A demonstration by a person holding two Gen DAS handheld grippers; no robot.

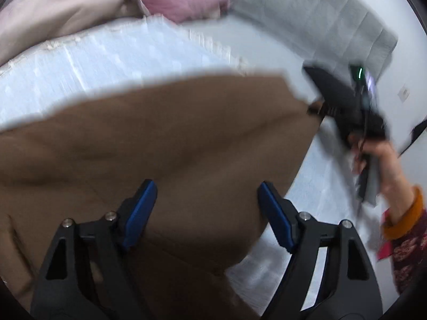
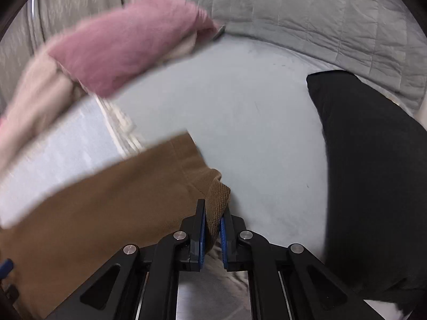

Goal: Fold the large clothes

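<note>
The left hand-held gripper point(image 1: 206, 196) was seen released, its blue pads point(image 1: 138, 213) spread wide over the brown garment point(image 1: 165, 144), with no cloth between them. The right hand-held gripper point(image 2: 212, 222) was clenched on a ribbed edge of the brown garment point(image 2: 106, 205), the cloth being pinched between its blue pads point(image 2: 202, 236). In the left wrist view the right hand-held gripper point(image 1: 317, 105) was recorded at the garment's far right corner, gripped by the person's hand point(image 1: 373, 157); much of this view was blurred.

The garment was spread across the pale bed sheet point(image 2: 240, 122), partly over a white folded cloth point(image 1: 106, 64) lying beyond it. A pink fluffy item point(image 2: 128, 53) and a beige garment point(image 1: 58, 13) were noted at the far left, touching each other. A grey quilted cover point(image 2: 320, 16) lay along the far side of the bed. A black garment point(image 2: 373, 186) lay on the sheet to the right, apart from the brown one.
</note>
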